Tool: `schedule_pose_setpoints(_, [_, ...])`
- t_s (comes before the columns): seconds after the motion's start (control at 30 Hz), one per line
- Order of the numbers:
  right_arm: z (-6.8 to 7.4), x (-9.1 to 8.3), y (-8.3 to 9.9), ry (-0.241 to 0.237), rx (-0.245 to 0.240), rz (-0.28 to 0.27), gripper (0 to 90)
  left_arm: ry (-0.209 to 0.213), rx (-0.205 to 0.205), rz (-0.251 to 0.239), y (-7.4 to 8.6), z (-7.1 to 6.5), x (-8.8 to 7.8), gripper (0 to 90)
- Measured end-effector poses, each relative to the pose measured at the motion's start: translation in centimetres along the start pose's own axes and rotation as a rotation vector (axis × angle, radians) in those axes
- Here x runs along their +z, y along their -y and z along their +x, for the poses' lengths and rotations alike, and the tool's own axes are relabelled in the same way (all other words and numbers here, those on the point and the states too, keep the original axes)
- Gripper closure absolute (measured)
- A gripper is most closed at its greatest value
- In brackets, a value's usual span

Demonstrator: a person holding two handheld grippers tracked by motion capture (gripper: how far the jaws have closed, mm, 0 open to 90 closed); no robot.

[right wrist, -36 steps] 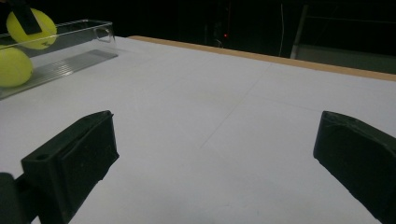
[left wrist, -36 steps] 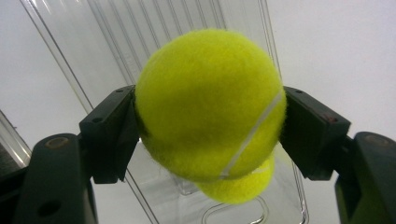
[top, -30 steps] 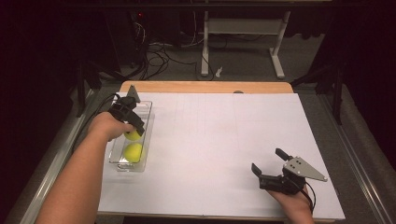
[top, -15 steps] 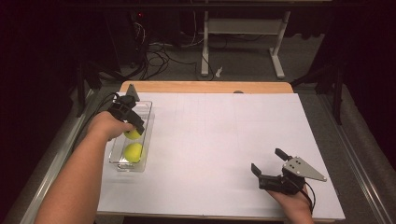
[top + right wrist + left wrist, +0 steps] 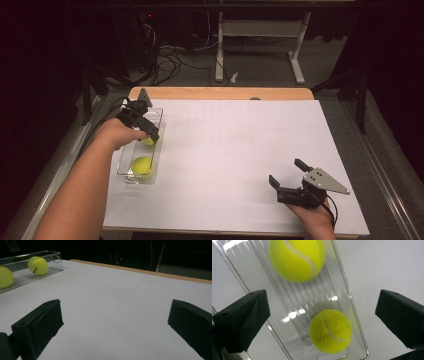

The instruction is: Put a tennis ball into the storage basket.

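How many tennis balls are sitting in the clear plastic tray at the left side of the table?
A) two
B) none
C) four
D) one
A: two yellow tennis balls lie in the clear tray, one near its close end and the other just under the left hand-held gripper, whose jaws stand wide apart with nothing between them.

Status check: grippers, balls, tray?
Left gripper jaws just opened, nothing between them. Right gripper open, idle. Two tennis balls in clear tray. No obstruction.
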State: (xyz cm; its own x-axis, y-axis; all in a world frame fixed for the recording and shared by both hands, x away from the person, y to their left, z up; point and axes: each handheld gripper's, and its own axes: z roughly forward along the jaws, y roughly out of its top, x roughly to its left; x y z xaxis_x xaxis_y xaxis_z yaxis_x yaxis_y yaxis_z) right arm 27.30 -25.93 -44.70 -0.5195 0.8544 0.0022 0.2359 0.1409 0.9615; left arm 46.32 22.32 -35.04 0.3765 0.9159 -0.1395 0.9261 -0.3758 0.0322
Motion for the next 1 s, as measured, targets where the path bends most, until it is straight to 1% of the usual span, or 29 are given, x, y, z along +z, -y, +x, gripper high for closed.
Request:
schedule_pose_setpoints(0.13, [0.0,0.0,0.0,0.0,0.0,0.0,0.2,-0.002,0.0,0.004,0.1,0.0,-0.1,0.9])
schedule_pose_setpoints(0.23, [0.0,0.0,0.0,-0.001,-0.002,0.0,0.2,0.001,-0.007,-0.001,0.2,0.0,-0.2,0.9])
schedule_pose_setpoints(0.33, [0.0,0.0,0.0,-0.001,-0.002,0.001,0.2,-0.002,-0.011,0.004,0.3,0.0,-0.2,0.9])
schedule_pose_setpoints(0.37, [0.0,0.0,0.0,-0.001,-0.003,0.001,0.2,-0.007,-0.021,0.002,0.4,0.0,-0.2,0.9])
schedule_pose_setpoints(0.4, [0.0,0.0,0.0,-0.002,-0.004,0.001,0.2,-0.007,-0.023,0.002,0.4,0.0,-0.3,0.9])
schedule_pose_setpoints(0.57, [0.1,0.1,0.0,-0.002,-0.006,0.002,0.2,-0.002,-0.026,-0.001,0.7,-0.2,-0.4,0.9])
schedule_pose_setpoints(0.7, [0.1,0.1,0.0,-0.003,-0.008,0.004,0.2,0.022,-0.037,-0.004,0.9,-0.2,-0.2,0.9])
schedule_pose_setpoints(0.77, [0.1,0.1,0.0,-0.003,-0.008,0.005,0.2,0.029,-0.036,-0.005,1.0,-0.3,0.1,0.9])
schedule_pose_setpoints(0.83, [0.1,0.1,0.0,-0.003,-0.008,0.007,0.2,0.022,-0.029,0.003,1.1,-0.5,0.4,0.8])
schedule_pose_setpoints(0.87, [0.1,0.1,0.0,-0.005,-0.007,0.008,0.2,0.025,-0.027,0.005,1.2,-0.6,0.6,0.9])
schedule_pose_setpoints(1.0, [0.2,0.2,0.0,-0.006,-0.01,0.009,0.2,0.019,-0.01,0.006,1.3,-1.3,0.7,0.9])
